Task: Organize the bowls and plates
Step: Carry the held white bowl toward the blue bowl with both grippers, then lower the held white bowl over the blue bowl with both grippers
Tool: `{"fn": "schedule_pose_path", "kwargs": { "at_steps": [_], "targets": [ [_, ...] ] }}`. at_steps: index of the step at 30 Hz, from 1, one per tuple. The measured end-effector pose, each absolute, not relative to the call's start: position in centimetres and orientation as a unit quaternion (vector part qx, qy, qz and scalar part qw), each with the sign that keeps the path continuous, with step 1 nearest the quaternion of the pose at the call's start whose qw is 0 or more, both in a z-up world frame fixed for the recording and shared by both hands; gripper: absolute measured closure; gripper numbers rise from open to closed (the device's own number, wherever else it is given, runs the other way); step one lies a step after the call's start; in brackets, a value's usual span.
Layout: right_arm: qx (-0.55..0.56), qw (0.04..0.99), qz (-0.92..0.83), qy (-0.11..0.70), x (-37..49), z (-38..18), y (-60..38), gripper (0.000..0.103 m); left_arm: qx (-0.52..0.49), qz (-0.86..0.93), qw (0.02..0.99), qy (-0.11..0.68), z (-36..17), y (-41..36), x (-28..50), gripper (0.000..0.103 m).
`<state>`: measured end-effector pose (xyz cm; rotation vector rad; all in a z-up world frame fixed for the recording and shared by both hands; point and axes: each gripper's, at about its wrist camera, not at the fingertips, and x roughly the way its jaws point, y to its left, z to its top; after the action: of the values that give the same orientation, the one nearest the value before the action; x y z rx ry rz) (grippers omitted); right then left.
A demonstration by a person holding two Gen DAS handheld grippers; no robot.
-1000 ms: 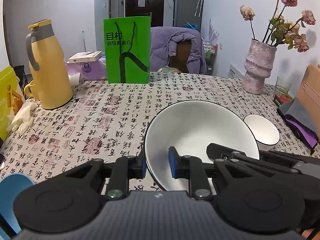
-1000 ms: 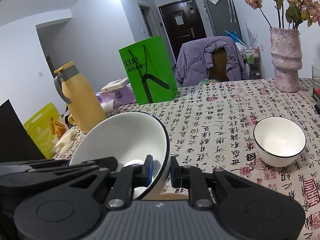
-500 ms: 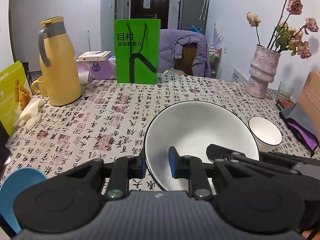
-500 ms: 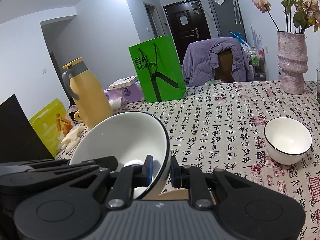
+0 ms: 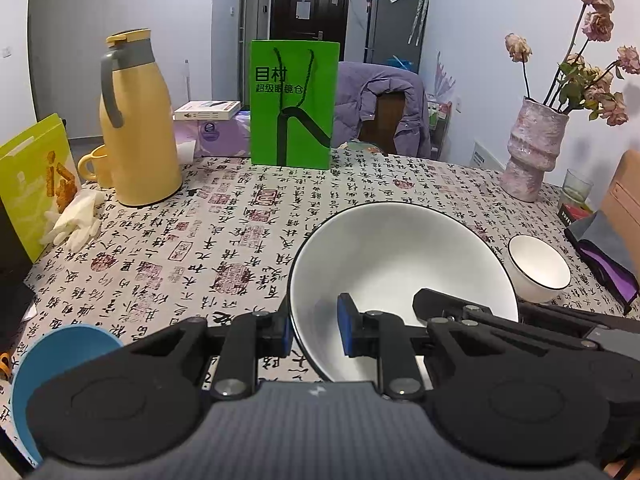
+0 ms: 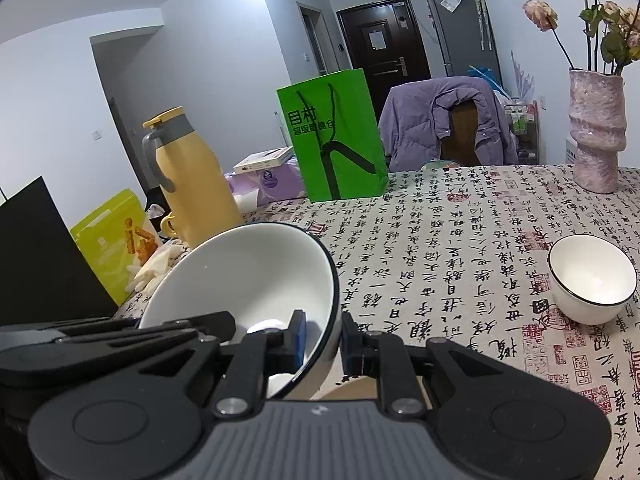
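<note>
The large white bowl is being held clear of the surface by both tools at once: the left tool is being clamped over the rim's left side, the right tool over the rim's right side (one pad inside, one outside each). Two grips are probably being used because the bowl is wide and tilted. The small white bowl is being left on the surface, well apart to the right; likely the nesting partner. Open room is being offered mid-surface; the blue bowl is sitting at the near left edge.
</note>
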<state>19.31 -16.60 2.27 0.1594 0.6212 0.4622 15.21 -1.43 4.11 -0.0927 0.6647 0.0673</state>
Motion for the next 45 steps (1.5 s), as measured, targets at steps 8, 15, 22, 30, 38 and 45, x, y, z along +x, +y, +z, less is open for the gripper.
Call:
{"fn": "schedule_pose_path", "kwargs": {
  "at_steps": [8,15,22,30,38,45],
  "targets": [
    [0.075,0.923,0.229,0.301,18.6,2.4,-15.5,0.086,-0.052,0.037,0.944,0.324,4.4,-0.3,14.3,0.082],
    [0.073,0.922,0.233,0.3,17.8,2.6,-14.6,0.086,-0.058,0.039,0.945,0.32,4.6,0.7,13.4,0.082],
    [0.066,0.922,0.238,0.298,16.9,3.0,-13.4,0.086,-0.063,0.044,0.946,0.315,4.8,1.8,12.4,0.082],
    [0.058,0.922,0.244,0.295,16.1,3.3,-11.9,0.086,-0.073,0.05,0.946,0.312,4.9,3.1,11.4,0.082],
    [0.051,0.92,0.253,0.295,15.5,3.3,-10.3,0.086,-0.082,0.06,0.945,0.31,5.0,4.6,10.6,0.082],
    [0.044,0.919,0.258,0.294,14.9,3.5,-9.2,0.086,-0.088,0.065,0.945,0.307,5.0,5.8,9.9,0.082]
  ]
}}
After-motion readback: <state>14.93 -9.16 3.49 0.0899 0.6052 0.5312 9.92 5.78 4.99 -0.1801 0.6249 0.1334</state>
